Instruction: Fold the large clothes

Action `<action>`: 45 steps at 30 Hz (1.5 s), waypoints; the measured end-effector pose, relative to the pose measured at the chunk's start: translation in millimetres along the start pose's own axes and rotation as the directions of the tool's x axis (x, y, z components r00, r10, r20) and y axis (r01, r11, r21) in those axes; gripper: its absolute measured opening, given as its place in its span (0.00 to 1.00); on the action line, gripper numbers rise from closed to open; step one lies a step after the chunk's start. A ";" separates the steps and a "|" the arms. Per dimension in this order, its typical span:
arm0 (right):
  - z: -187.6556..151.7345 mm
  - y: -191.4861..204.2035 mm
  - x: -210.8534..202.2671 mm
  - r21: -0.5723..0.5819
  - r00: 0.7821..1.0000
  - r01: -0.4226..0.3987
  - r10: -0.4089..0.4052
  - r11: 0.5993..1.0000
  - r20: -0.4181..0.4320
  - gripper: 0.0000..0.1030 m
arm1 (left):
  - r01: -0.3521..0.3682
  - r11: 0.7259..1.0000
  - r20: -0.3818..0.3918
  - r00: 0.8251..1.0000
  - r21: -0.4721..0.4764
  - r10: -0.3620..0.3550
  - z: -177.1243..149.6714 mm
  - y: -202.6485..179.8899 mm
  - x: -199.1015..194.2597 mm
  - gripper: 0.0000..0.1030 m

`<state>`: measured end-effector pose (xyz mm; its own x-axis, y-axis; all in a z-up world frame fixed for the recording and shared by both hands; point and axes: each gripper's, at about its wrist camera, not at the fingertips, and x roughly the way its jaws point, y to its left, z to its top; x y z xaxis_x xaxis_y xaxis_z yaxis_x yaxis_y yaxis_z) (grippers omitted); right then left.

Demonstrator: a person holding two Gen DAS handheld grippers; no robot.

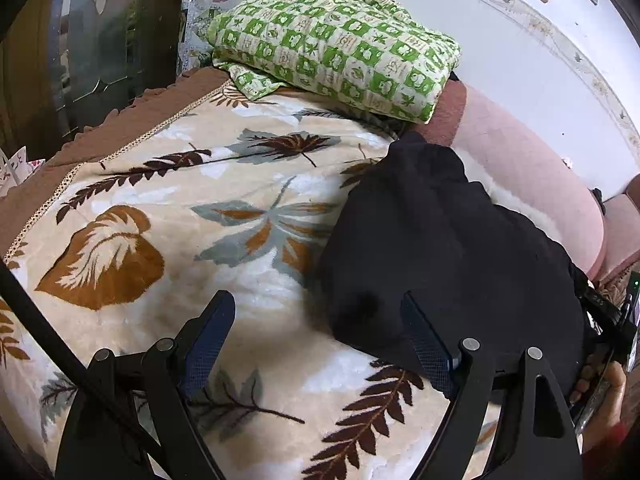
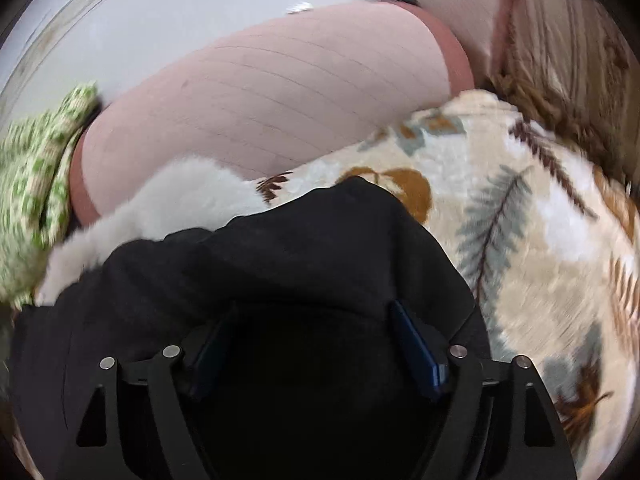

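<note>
A black garment (image 1: 436,248) lies bunched on a cream leaf-patterned blanket (image 1: 180,208), with a white fleecy lining (image 1: 512,200) showing at its far edge. My left gripper (image 1: 318,316) is open; its right finger (image 1: 428,344) rests against the garment's near edge, its left finger over bare blanket. In the right wrist view the garment (image 2: 304,248) fills the lower frame, and my right gripper (image 2: 312,320) is open just above it, both fingers wide apart over the cloth. The right gripper and the hand holding it (image 1: 604,376) show at the right edge of the left wrist view.
A folded green-checked quilt (image 1: 340,36) lies at the far end of the bed. A pink padded headboard (image 2: 272,104) runs along the white wall. A dark glass cabinet (image 1: 100,40) stands beyond the bed's left edge. A brown cushion (image 2: 568,64) lies at far right.
</note>
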<state>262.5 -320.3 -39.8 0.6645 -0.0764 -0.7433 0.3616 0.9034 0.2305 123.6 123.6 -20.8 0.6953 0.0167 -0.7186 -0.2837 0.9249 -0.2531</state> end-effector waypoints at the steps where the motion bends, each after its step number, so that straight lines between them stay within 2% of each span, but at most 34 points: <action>1: 1.4 8.2 -1.1 -0.024 1.000 0.021 -0.021 0.999 0.004 0.79 | -0.002 1.000 -0.004 1.000 0.001 0.002 0.2 0.1 1.4 0.82; 3: 3.3 27.4 -17.6 -0.119 0.996 0.090 -0.086 0.989 0.035 0.79 | -0.008 1.000 -0.013 1.000 0.002 0.008 0.4 0.8 3.5 0.82; 4: -1.0 26.2 -31.3 -0.143 0.995 0.091 -0.084 0.986 0.056 0.79 | -0.009 1.000 -0.017 1.000 0.002 0.009 0.9 2.0 4.0 0.82; 8: -23.5 31.1 -86.4 -0.191 0.995 -0.012 0.031 0.982 0.097 0.81 | -0.021 1.000 -0.010 1.000 -0.016 0.021 7.7 10.3 4.3 0.82; 13: -64.7 0.5 -117.4 -0.125 0.988 -0.151 0.153 0.981 0.003 0.85 | -0.016 0.997 -0.052 0.999 -0.078 0.012 20.9 30.3 17.6 0.82; 17: -101.4 -30.2 -117.8 -0.005 0.956 -0.276 0.274 0.961 -0.102 0.89 | 0.035 0.995 -0.084 0.996 -0.098 -0.043 25.4 34.3 31.7 0.82; 18: -109.7 -36.9 -116.5 0.031 0.944 -0.303 0.305 0.952 -0.125 0.90 | 0.087 0.989 -0.099 0.990 -0.122 -0.099 26.1 35.8 39.3 0.82; 20: -122.6 -48.2 -113.4 0.091 0.927 -0.336 0.346 0.937 -0.143 0.91 | 0.177 0.965 -0.149 0.967 -0.191 -0.207 24.7 40.9 54.6 0.82; 21: -127.5 -52.9 -111.4 0.116 0.924 -0.341 0.355 0.933 -0.141 0.92 | 0.227 0.941 -0.175 0.946 -0.250 -0.275 21.9 45.6 63.1 0.81; 22: -131.6 -59.8 -107.4 0.154 0.920 -0.347 0.368 0.925 -0.135 0.93 | 0.280 0.905 -0.186 0.918 -0.320 -0.349 17.9 50.9 70.5 0.81; 25: -134.7 -75.8 -93.0 0.266 0.894 -0.389 0.431 0.882 -0.122 0.94 | 0.378 0.804 -0.182 0.846 -0.459 -0.502 10.9 62.8 83.9 0.81; 26: -134.4 -78.9 -87.7 0.290 0.888 -0.398 0.445 0.870 -0.116 0.94 | 0.395 0.787 -0.179 0.832 -0.475 -0.525 10.5 64.3 86.2 0.81; 29: -131.4 -82.9 -67.8 0.342 0.872 -0.422 0.479 0.840 -0.100 0.95 | 0.412 0.763 -0.169 0.817 -0.499 -0.552 8.7 65.7 90.2 0.82; 30: -130.9 -83.6 -61.1 0.361 0.866 -0.429 0.491 0.828 -0.098 0.95 | 0.421 0.753 -0.171 0.806 -0.505 -0.566 7.4 64.4 93.2 0.83; 32: -131.4 -83.7 -46.6 0.405 0.851 -0.441 0.517 0.801 -0.096 0.97 | 0.438 0.734 -0.192 0.777 -0.518 -0.599 5.5 61.5 101.2 0.83; 33: -132.5 -83.1 -39.9 0.423 0.841 -0.452 0.534 0.785 -0.091 0.99 | 0.452 0.717 -0.191 0.761 -0.530 -0.620 3.8 60.6 103.7 0.84; 34: -133.3 -82.4 -36.8 0.434 0.833 -0.463 0.546 0.773 -0.084 0.99 | 0.474 0.689 -0.180 0.737 -0.548 -0.651 1.0 58.5 107.1 0.84; 35: -133.1 -81.3 -34.3 0.437 0.828 -0.475 0.556 0.764 -0.071 1.00 | 0.485 0.674 -0.177 0.724 -0.557 -0.667 0.0 58.4 108.2 0.85; 36: -132.0 -80.1 -33.6 0.434 0.826 -0.483 0.560 0.760 -0.061 1.00 | 0.513 0.647 -0.174 0.692 -0.565 -0.701 -2.0 53.3 111.6 0.86; 37: -129.9 -78.3 -32.4 0.432 0.822 -0.494 0.567 0.755 -0.052 1.00 | 0.529 0.635 -0.176 0.674 -0.563 -0.717 -2.5 48.4 114.1 0.88; 38: -127.9 -77.3 -30.0 0.438 0.817 -0.502 0.575 0.746 -0.043 1.00 | 0.536 0.644 -0.178 0.676 -0.546 -0.715 -2.9 43.0 113.8 0.90; 39: -125.9 -77.0 -27.5 0.446 0.812 -0.507 0.582 0.737 -0.038 1.00 | 0.538 0.663 -0.181 0.689 -0.521 -0.701 -3.0 37.6 112.0 0.91; 40: -123.5 -76.9 -23.3 0.459 0.808 -0.511 0.589 0.727 -0.033 1.00 | 0.538 0.691 -0.187 0.707 -0.484 -0.682 -3.1 29.3 110.0 0.91; 42: -121.4 -75.7 -17.1 0.476 0.813 -0.497 0.581 0.726 -0.038 1.00 | 0.520 0.746 -0.210 0.743 -0.415 -0.635 -4.5 14.5 106.4 0.91; 43: -119.5 -74.0 -13.4 0.484 0.816 -0.487 0.576 0.727 -0.044 1.00 | 0.495 0.786 -0.214 0.778 -0.370 -0.591 -4.7 5.6 99.8 0.87; 44: -117.9 -72.6 -12.2 0.492 0.819 -0.481 0.573 0.726 -0.045 0.99 | 0.480 0.807 -0.210 0.798 -0.344 -0.564 -3.9 0.7 92.3 0.72; 45: -115.5 -70.0 -14.9 0.489 0.824 -0.475 0.565 0.732 -0.046 0.86 | 0.473 0.828 -0.210 0.814 -0.302 -0.542 0.0 -6.6 79.4 0.59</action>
<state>151.8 -333.6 -117.4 0.7220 0.4667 -0.5108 0.2690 0.4908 0.8287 180.6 118.8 -76.2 0.5811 -0.5674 -0.5834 -0.1048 0.6588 -0.7450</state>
